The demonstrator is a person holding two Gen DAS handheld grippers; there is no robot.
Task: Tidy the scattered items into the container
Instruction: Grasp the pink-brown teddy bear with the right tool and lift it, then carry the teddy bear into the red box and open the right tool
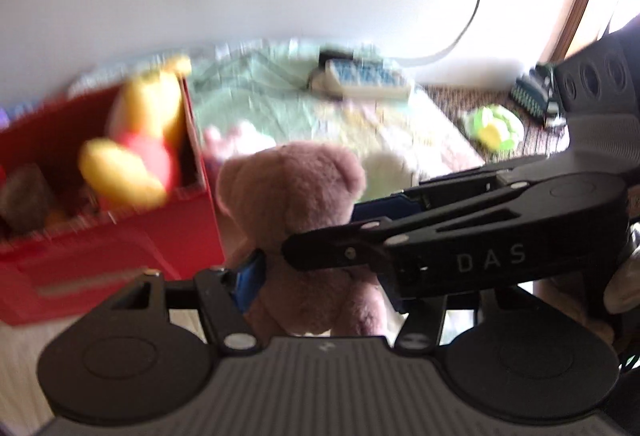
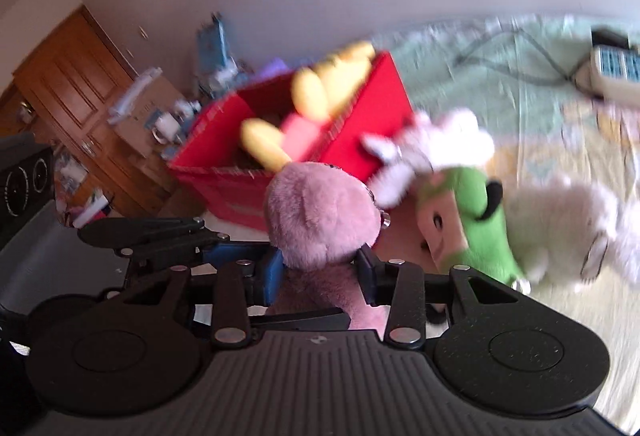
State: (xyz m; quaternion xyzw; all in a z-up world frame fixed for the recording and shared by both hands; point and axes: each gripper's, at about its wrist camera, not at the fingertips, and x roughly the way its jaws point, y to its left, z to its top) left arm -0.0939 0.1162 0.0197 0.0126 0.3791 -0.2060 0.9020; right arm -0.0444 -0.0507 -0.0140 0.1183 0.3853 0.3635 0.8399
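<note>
A pink teddy bear (image 1: 296, 204) is gripped by both grippers at once. My left gripper (image 1: 316, 276) is shut on its body, blue pads either side. My right gripper (image 2: 320, 272) is shut on the same bear (image 2: 316, 220), and its arm crosses the left wrist view from the right. The red box (image 1: 112, 256) stands to the left, also in the right wrist view (image 2: 360, 124), with a yellow and red plush (image 1: 132, 152) sticking out of it. The bear is held just right of the box.
On the bed lie a green plush (image 2: 464, 220), a white and pink plush (image 2: 432, 144), a fluffy white toy (image 2: 576, 228) and a remote (image 2: 612, 72). A green-yellow toy (image 1: 492, 128) lies at the right. A wooden cabinet (image 2: 72, 100) stands behind.
</note>
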